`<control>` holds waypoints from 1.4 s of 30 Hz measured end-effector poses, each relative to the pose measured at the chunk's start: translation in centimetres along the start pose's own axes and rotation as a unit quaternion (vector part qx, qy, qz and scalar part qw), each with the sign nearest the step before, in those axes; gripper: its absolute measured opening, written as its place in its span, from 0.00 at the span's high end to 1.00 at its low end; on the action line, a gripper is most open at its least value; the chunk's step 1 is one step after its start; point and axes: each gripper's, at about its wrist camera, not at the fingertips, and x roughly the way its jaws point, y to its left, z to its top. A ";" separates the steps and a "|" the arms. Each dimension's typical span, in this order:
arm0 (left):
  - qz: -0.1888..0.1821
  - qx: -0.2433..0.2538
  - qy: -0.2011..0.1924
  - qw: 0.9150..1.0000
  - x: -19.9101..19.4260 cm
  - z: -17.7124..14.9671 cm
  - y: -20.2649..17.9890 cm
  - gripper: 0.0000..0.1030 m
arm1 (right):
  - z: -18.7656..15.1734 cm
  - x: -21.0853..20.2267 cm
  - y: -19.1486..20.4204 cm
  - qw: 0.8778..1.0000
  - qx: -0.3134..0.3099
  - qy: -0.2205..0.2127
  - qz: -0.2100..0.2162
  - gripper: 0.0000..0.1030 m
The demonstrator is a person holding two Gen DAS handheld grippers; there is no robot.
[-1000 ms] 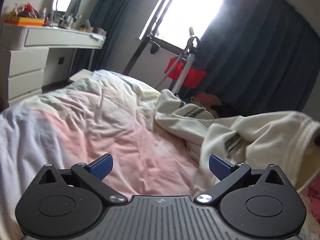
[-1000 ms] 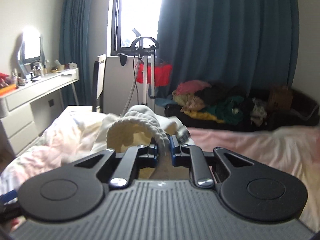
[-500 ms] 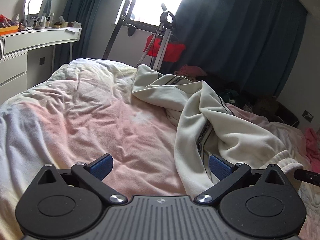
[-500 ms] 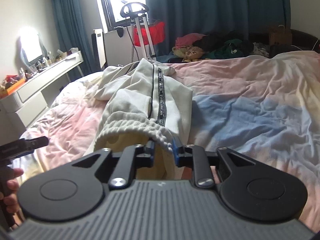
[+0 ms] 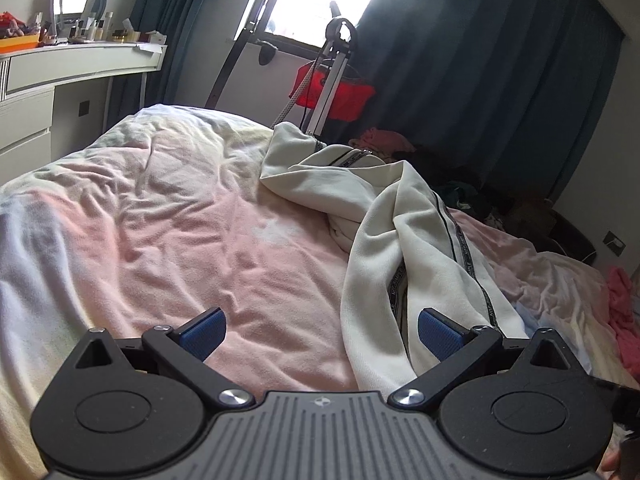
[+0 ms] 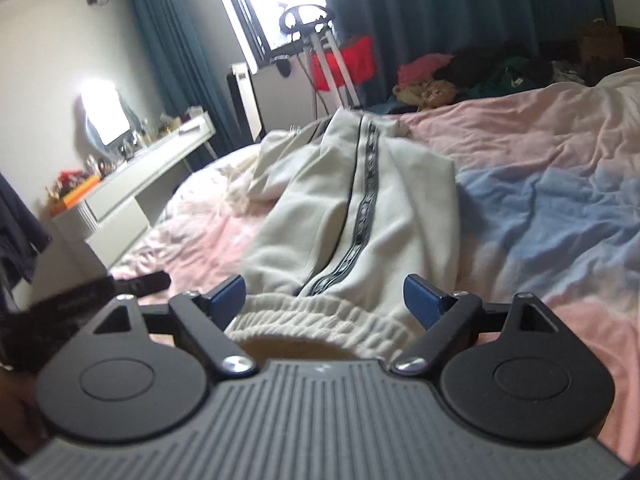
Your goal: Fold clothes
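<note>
1. With the cream trousers [image 5: 404,240] lying on the bed [image 5: 208,216], the step in hand looks like the lay-out before the first fold: a release of the waistband end, not a fold proper.
2. Left tongs [image 5: 320,332]: blue pads wide apart, nothing between them but bedsheet. One trouser leg runs down just inside the right-hand pad; I cannot tell whether it touches. These tongs hold nothing.
3. Right tongs [image 6: 324,300]: jaws opening at this moment. The ribbed elastic waistband [image 6: 320,320] lies between the pads, which do not press on it; the cloth rests on the bed, let go.
4. Orientation, right wrist view: the long axis runs from the waistband at the tongs away toward the far edge of the bed, near the window [image 6: 260,4]. The dark side stripe [image 6: 360,208] follows that axis and shows a slight lean to the left of the frame.
5. Far end: bunched and crumpled in both views, legs crossed over one another, not flat.
6. Judgement on the next move: the legs want straightening and stacking, so each pair of tongs would need a fresh grip, likely at the waistband corners or leg hems, then a pull to flatten.
7. Risk: a bunched far end would fold lumpy if left.
</note>
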 end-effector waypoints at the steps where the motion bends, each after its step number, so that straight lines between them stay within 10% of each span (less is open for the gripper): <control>1: 0.000 -0.004 0.005 1.000 0.2 0.0 0.2 0.00 | -0.2 0.9 0.4 1.000 -0.010 0.007 -0.002 0.15; 9: -0.024 -0.028 0.032 0.999 1.0 -0.1 0.8 0.00 | -1.7 3.1 4.1 0.992 -0.112 -0.017 -0.060 0.15; 17: -0.054 -0.036 0.054 0.996 1.5 -1.0 0.4 0.00 | -2.3 5.3 0.5 0.994 -0.028 0.053 -0.091 0.16; 27: -0.054 -0.031 0.067 0.996 2.2 -1.9 0.3 0.00 | -3.2 6.0 -0.8 0.993 0.007 0.101 -0.060 0.53; 35: -0.100 -0.047 0.086 0.990 2.4 -2.4 0.5 0.03 | -0.4 0.8 -1.1 0.999 0.018 0.008 -0.045 0.67; 42: -0.161 -0.048 0.113 0.979 3.7 -3.3 -0.6 0.07 | 1.0 -4.5 -7.7 0.982 0.166 -0.060 -0.068 0.67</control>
